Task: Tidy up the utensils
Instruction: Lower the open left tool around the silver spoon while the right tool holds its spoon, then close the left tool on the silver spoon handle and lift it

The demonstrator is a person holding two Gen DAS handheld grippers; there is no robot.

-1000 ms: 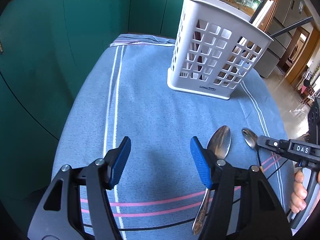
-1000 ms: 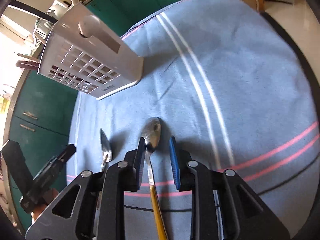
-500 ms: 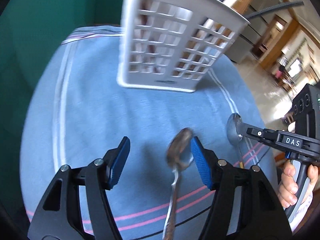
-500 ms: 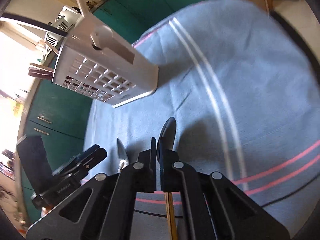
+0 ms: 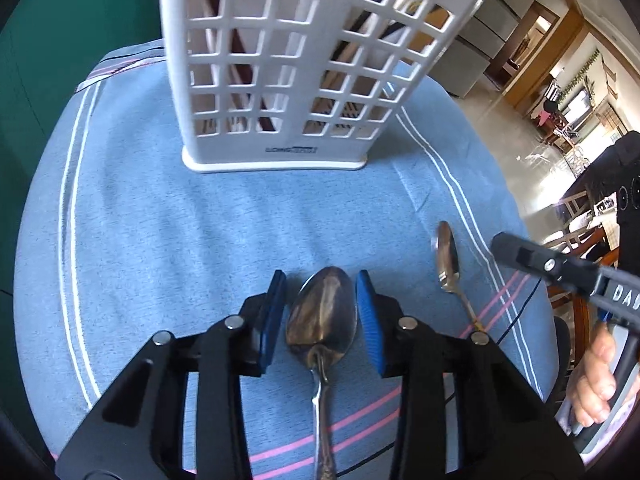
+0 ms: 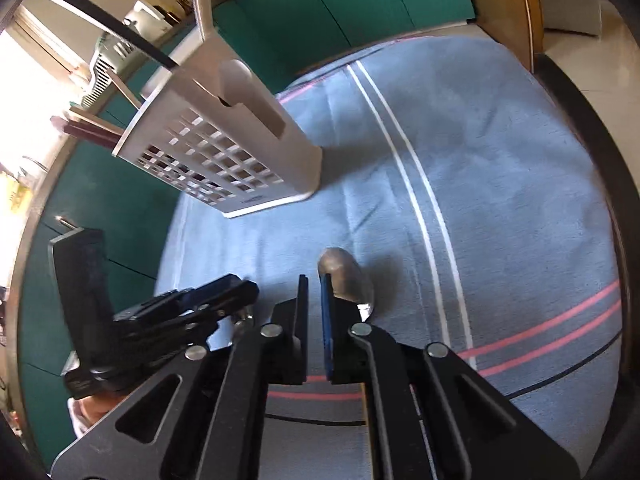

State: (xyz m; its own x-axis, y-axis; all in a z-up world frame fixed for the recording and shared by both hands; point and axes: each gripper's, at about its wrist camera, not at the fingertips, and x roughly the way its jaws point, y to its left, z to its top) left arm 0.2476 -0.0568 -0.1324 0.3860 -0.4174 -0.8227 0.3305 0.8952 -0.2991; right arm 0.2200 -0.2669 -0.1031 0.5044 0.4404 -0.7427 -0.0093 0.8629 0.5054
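1. While two metal spoons remain outside the holder, the large spoon (image 5: 322,312), tarnished and oval-bowled, lies on the blue striped cloth (image 5: 160,220) covering the surface.
2. The left gripper (image 5: 321,278) has just been closing; its ribbed blue fingers flank that bowl, with slim gaps either side.
3. The small spoon (image 5: 446,248), shiny and narrower, sits just right of it.
4. The right gripper (image 6: 314,280) has just eased open a sliver. The small spoon's bowl shows beside one finger; whether the fingers pinch it, I cannot tell.
5. One white plastic lattice holder (image 5: 280,60) stands upright beyond.
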